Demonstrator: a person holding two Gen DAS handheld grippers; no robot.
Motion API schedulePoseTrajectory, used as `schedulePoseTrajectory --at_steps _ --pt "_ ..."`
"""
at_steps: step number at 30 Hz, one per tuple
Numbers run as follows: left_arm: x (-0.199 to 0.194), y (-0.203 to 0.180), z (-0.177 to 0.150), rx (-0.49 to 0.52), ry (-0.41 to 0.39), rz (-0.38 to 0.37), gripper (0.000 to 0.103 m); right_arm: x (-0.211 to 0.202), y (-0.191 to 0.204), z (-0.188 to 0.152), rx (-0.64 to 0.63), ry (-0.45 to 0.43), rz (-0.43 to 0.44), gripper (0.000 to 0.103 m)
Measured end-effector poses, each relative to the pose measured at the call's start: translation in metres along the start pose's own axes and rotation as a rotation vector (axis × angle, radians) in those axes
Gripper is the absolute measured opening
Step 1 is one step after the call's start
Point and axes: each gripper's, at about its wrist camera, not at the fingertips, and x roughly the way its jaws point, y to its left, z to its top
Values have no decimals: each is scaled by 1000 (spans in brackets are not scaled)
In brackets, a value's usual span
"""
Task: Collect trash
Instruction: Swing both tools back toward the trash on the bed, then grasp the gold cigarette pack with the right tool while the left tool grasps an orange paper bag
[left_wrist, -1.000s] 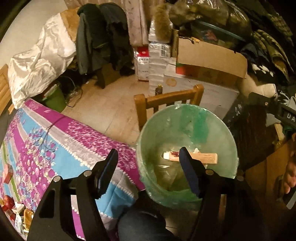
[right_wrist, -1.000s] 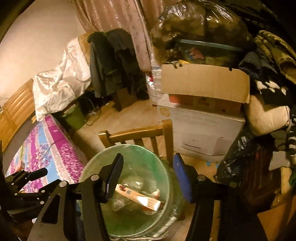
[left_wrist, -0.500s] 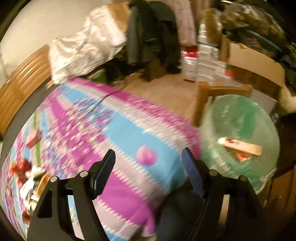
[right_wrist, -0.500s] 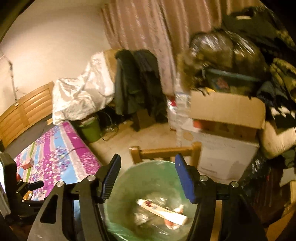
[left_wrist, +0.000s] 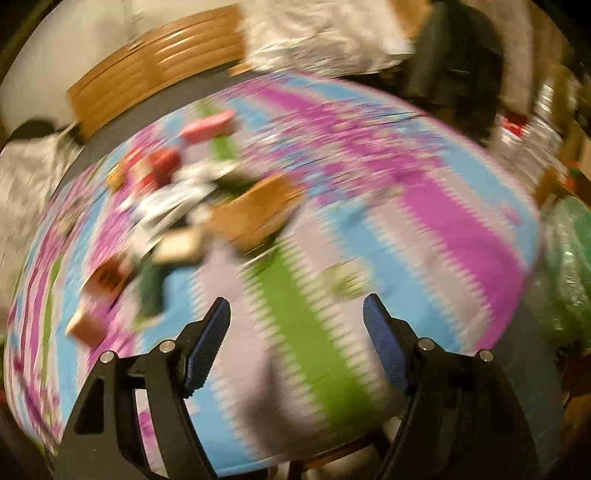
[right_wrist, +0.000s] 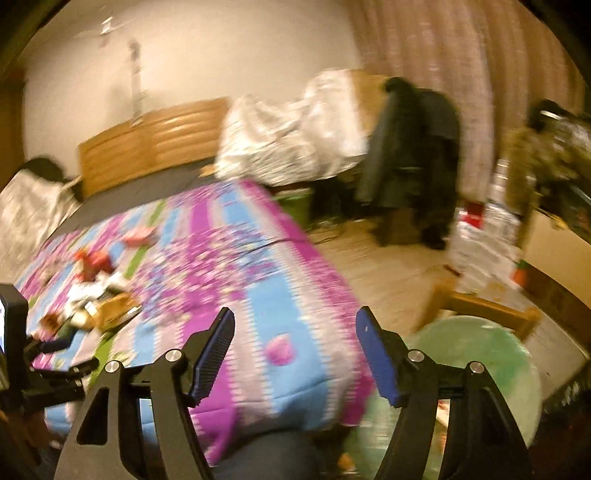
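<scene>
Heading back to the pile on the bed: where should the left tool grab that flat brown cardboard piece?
Take the cardboard piece by its raised right-hand edge, coming from above on the clear blanket side. It lies nearly flat with other trash crowding its left. Blur hides finer detail.

A bed (left_wrist: 424, 229) under a quilt striped purple, blue and green carries a blurred heap of litter (left_wrist: 177, 206) toward its headboard side, with a tan cardboard piece (left_wrist: 255, 214), red wrappers (right_wrist: 94, 262) and a pink packet (left_wrist: 208, 125) among it.
</scene>
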Motion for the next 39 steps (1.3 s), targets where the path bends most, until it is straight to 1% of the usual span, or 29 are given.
schedulePoseTrajectory --at_steps 2,4,7,9,12,13,15,16,18,20,21,24,25,26,27,28,29,30,31,32,33,34,35,36,37,39 --pt "1 35 -13 -52 22 42 71 15 33 -1 -49 37 62 73" --pt "0 62 -20 -79 30 74 71 27 55 -2 -83 63 107 73" --pt "-6 105 -24 -100 20 112 71 48 102 -7 -140 118 196 73" --pt "-10 131 -20 -111 7 106 71 60 126 -11 -161 152 246 73" --pt "-16 171 -4 -114 -6 29 71 77 156 -15 -186 194 298 73" --pt "-15 178 1 -108 -6 14 71 83 168 -14 -190 209 317 73" --pt "-9 193 9 -79 -2 -7 71 96 177 -13 -177 238 343 81" --pt "-3 200 12 -59 4 -17 71 106 185 -10 -152 260 354 82" --pt "12 209 16 -21 31 -24 71 119 189 -4 -105 291 383 83" --pt "25 210 18 37 53 -17 71 142 200 4 -39 333 411 84" --pt "31 209 20 67 57 -24 71 150 204 6 -17 346 415 84" --pt "49 213 23 104 88 -28 71 180 217 13 85 408 426 84" --pt "54 213 23 112 99 -23 68 193 222 14 137 438 422 84" --pt "59 213 23 122 111 -18 63 201 226 15 169 456 419 84" --pt "64 213 23 129 123 -13 61 209 230 16 194 471 416 84" --pt "70 214 23 130 138 -4 56 218 236 16 209 486 399 84" --pt "74 215 23 125 150 -4 47 224 241 16 218 493 380 84" --pt "78 216 23 120 167 -8 45 230 245 16 231 500 367 84" --pt "81 216 23 117 174 -5 40 236 249 15 247 510 363 84" --pt "83 217 22 115 179 -3 32 244 253 14 281 532 365 84" --pt "85 217 21 113 186 -7 29 248 255 12 302 545 370 84" --pt "87 218 19 108 194 -14 20 255 258 8 333 571 374 84" --pt "89 218 18 103 202 -19 13 260 261 4 348 588 380 82" --pt "91 218 17 101 207 -16 10 264 263 0 363 602 402 66" --pt "91 218 15 107 204 0 5 267 265 -3 366 609 417 63" --pt "88 219 13 105 190 10 5 265 264 -3 378 584 447 58"
